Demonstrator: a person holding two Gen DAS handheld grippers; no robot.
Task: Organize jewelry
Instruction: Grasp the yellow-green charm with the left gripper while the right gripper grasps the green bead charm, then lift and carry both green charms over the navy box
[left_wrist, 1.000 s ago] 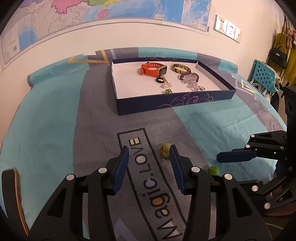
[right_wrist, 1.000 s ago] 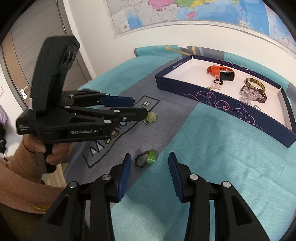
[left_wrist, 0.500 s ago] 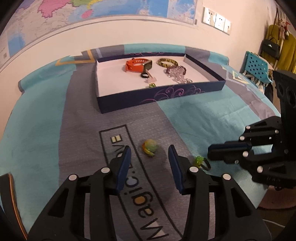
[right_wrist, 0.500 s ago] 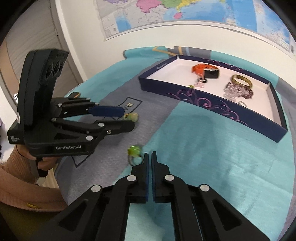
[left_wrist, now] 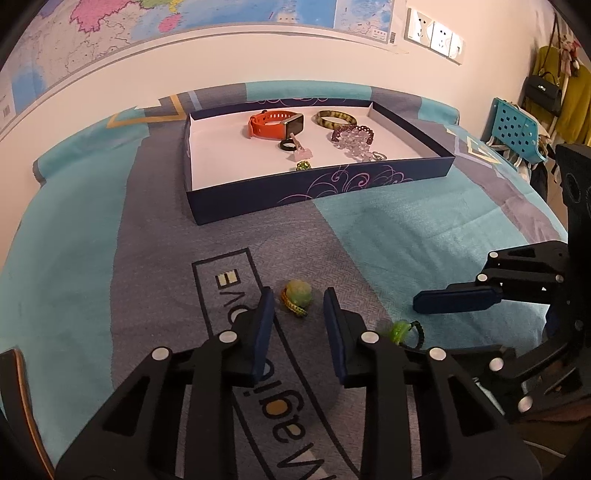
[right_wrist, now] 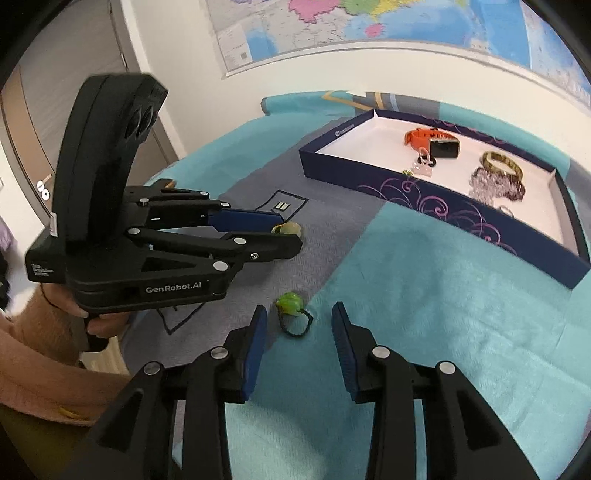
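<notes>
— Two pieces lie loose on the cloth in front of you. How are your fingers set?

— Your left gripper (left_wrist: 298, 314) has its fingers apart, low over the grey band of the cloth with the printed lettering. The pale green bead ring (left_wrist: 297, 295) with its yellow-and-orange band sits just beyond the fingertips, in line with the gap, and nothing is clamped on it. From the right wrist view you see that same ring (right_wrist: 287, 229) peeking out past the tip of the left gripper (right_wrist: 284, 236).

— And your right one?

— Your right gripper (right_wrist: 299, 321) is spread wide too. The bright green bead ring (right_wrist: 291, 312) on a black cord loop lies on the cloth between its blue fingers (right_wrist: 256, 350), nearer the left-hand one, touching neither. From the left wrist view that ring (left_wrist: 402, 330) shows just past your left gripper's right finger, below the tip of the right gripper (left_wrist: 458, 297).

— Where is the box?

— The dark blue tray (left_wrist: 321, 188) with purple swirls on its wall rests further back on the teal and grey cloth (left_wrist: 424, 229), well apart from both rings. On its white floor lie an orange watch (left_wrist: 275, 124), a green-brown bangle (left_wrist: 335, 119), a clear and purple bead bracelet (left_wrist: 352, 136), a black ring with a pink charm (left_wrist: 293, 147) and a small green piece (left_wrist: 303, 165) against the near wall.

— Behind it?

— A map (left_wrist: 207, 18) on the wall, and a blue chair (left_wrist: 513, 129) off to the right.
</notes>
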